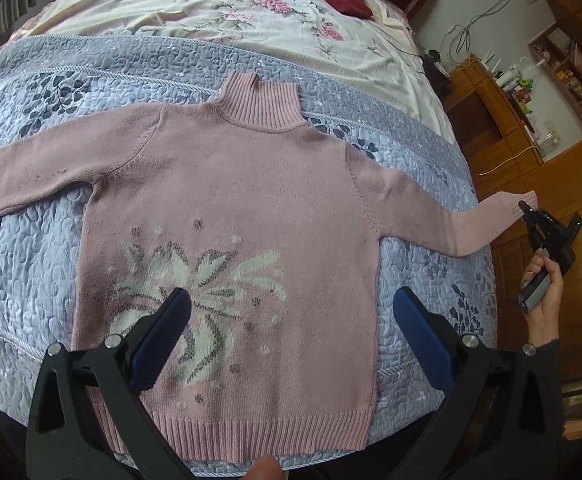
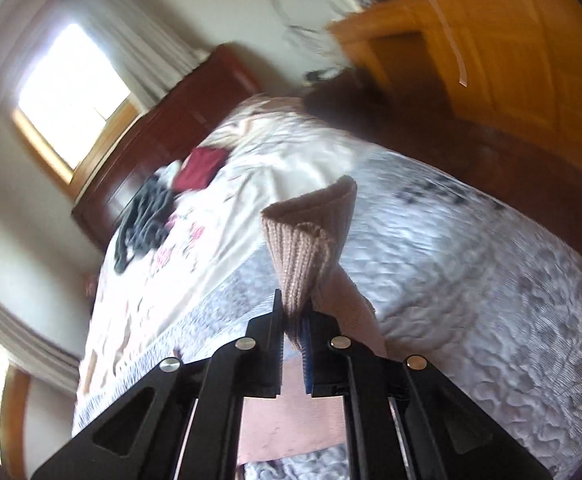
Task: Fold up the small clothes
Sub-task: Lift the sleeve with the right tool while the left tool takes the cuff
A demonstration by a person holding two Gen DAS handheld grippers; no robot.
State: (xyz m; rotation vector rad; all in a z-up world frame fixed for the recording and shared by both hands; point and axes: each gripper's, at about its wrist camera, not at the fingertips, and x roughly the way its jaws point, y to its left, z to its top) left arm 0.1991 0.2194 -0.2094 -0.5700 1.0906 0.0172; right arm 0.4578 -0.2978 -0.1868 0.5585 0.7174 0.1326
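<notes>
Sleeve fold starting: right gripper point(image 2: 293, 320) is pinching the sweater point(image 1: 227, 208) cuff point(image 2: 311, 240).
Left gripper point(image 1: 291, 312) is hovering spread, lower centre; next, I'd judge, carrying the cuff across the chest.

Soft daylight fills both views. In the right wrist view the window point(image 2: 71, 92) is overexposed and strong motion blur smears the bed point(image 2: 471, 280) and the wall. The left wrist view is sharp, with fisheye bending and dark corners.

left: high over bed point(image 1: 251, 40) | right: low, blurred — perhaps headboardward
</notes>
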